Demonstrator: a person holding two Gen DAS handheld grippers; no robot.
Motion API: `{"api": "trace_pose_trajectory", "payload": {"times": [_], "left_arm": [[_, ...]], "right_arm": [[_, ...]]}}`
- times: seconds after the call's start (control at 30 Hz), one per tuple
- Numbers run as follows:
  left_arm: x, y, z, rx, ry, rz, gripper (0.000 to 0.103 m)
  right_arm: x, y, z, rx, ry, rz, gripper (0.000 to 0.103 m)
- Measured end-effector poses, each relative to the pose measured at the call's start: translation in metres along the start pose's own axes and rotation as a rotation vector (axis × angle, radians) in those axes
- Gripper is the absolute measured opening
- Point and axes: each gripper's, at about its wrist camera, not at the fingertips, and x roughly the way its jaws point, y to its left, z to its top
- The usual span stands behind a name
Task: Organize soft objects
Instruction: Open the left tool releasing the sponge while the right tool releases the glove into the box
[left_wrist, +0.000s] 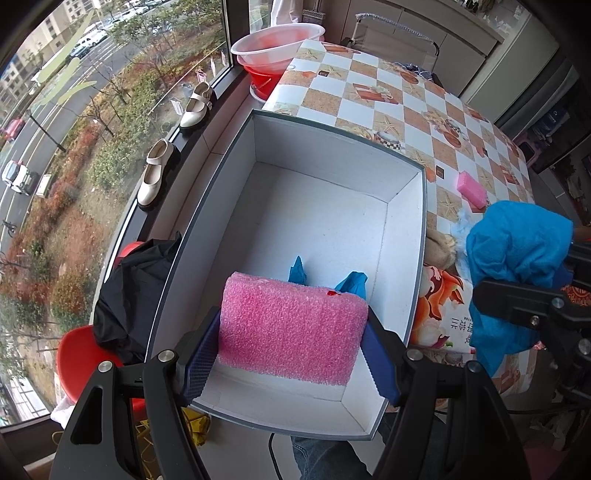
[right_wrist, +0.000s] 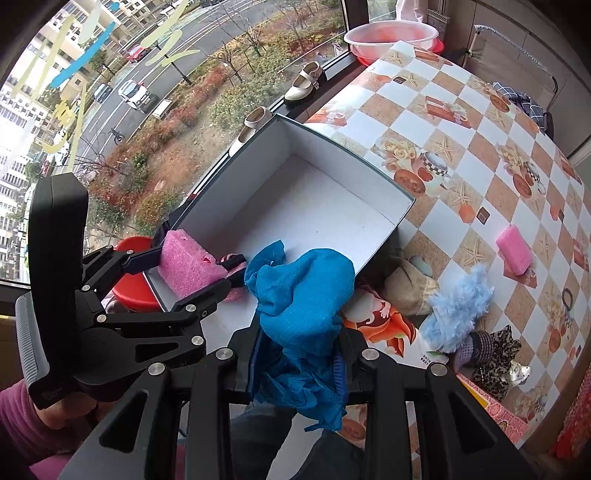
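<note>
1. The left gripper sits low in the middle of the left wrist view. Its blue pads press on both sides of a big pink sponge, so it holds the sponge.
2. The sponge hangs inside the open white box, near the bottom edge of the box.
3. The right gripper is at the bottom middle of the right wrist view. Its jaws are squeezed tight on a blue cloth.
4. The blue cloth bunches up over the near corner of the box.
5. A second, small pink sponge lies on the checked table at the right of the frame.
6. A fluffy light blue thing and a tan soft thing lie on the table beside the box.
7. Two cream shoes stand on the window ledge, upper left.
</note>
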Motion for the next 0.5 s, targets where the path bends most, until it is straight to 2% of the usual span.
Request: {"api": "trace_pose_trajectory", "payload": {"times": [0.5], "left_arm": [[0.002,0.004,0.012,-0.010,-0.003,0.015,0.075]], "right_arm": [[0.002,-0.008,0.023,-0.006,-0.033,0.000,0.032]]}}
